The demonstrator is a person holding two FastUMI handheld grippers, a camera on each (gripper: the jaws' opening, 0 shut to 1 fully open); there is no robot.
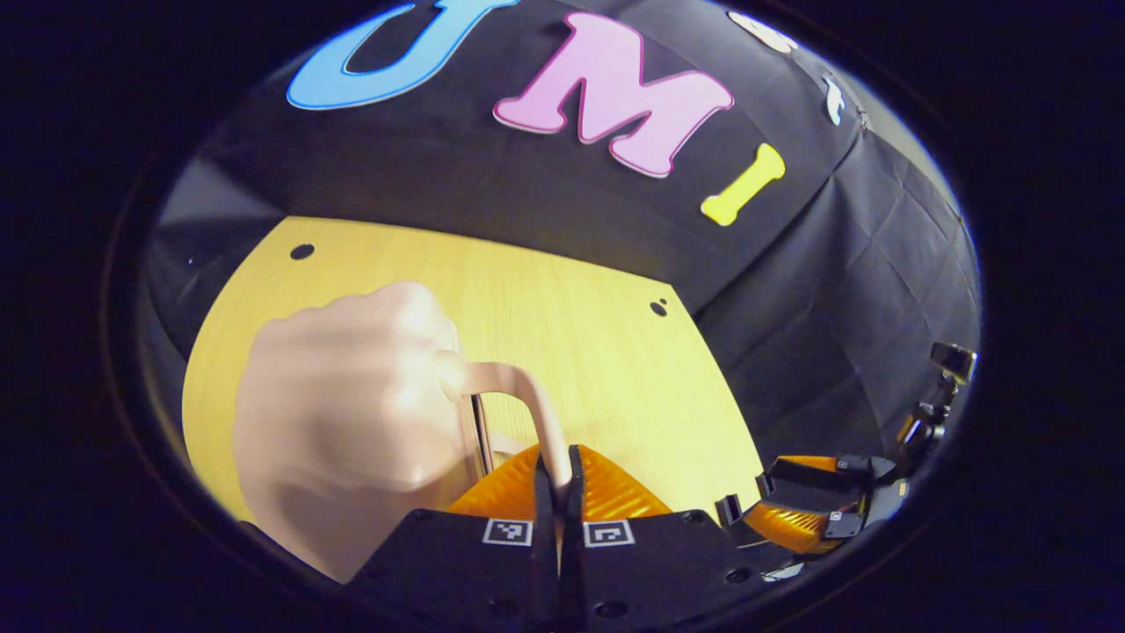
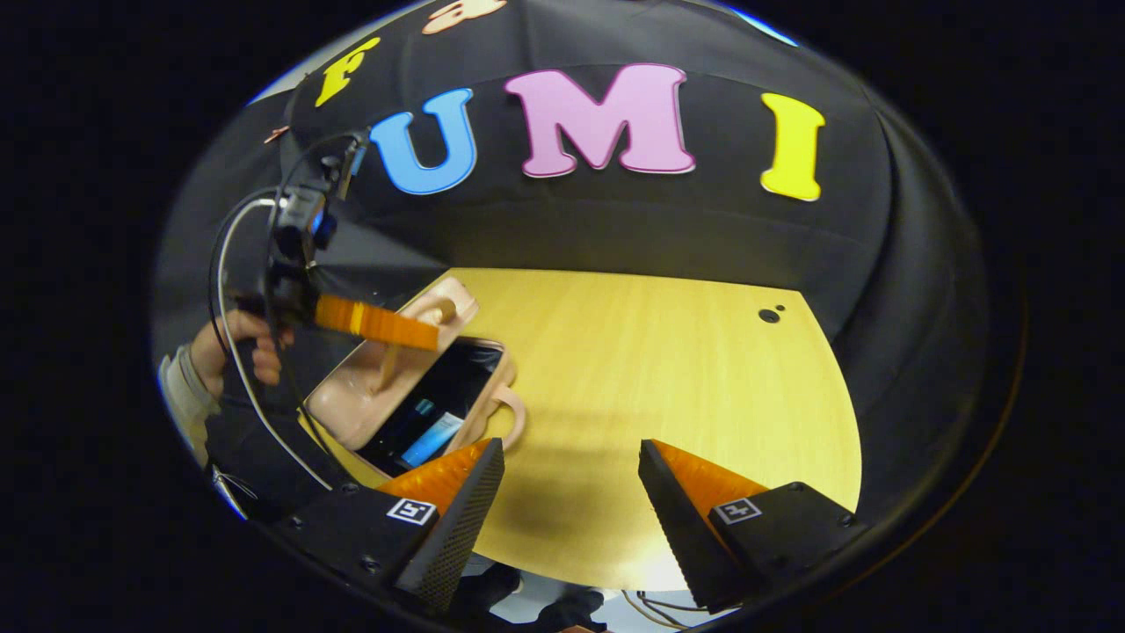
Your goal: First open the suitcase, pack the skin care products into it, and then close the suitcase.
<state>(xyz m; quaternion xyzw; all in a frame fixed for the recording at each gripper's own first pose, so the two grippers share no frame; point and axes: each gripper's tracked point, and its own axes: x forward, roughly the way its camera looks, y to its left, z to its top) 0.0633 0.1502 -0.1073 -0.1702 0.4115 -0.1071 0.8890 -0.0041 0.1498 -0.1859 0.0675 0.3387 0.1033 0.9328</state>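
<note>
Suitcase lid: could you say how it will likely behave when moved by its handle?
Probably stiff: the lid holds its moulded shape while tilted. Likely light: the left gripper holds it by the thin handle alone.

Right gripper (image 2: 571, 492) jaws apart over table (image 2: 668, 369); suitcase (image 2: 387, 387) half-open (tube inside).

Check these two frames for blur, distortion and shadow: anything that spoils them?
Left gripper view: the pink suitcase lid is smeared soft close to the lens, while the left gripper, shut on the suitcase handle, stays sharp. Right gripper view: fisheye bends the table edges; the right gripper hangs open above a soft shadow; the suitcase interior reads dark.
</note>
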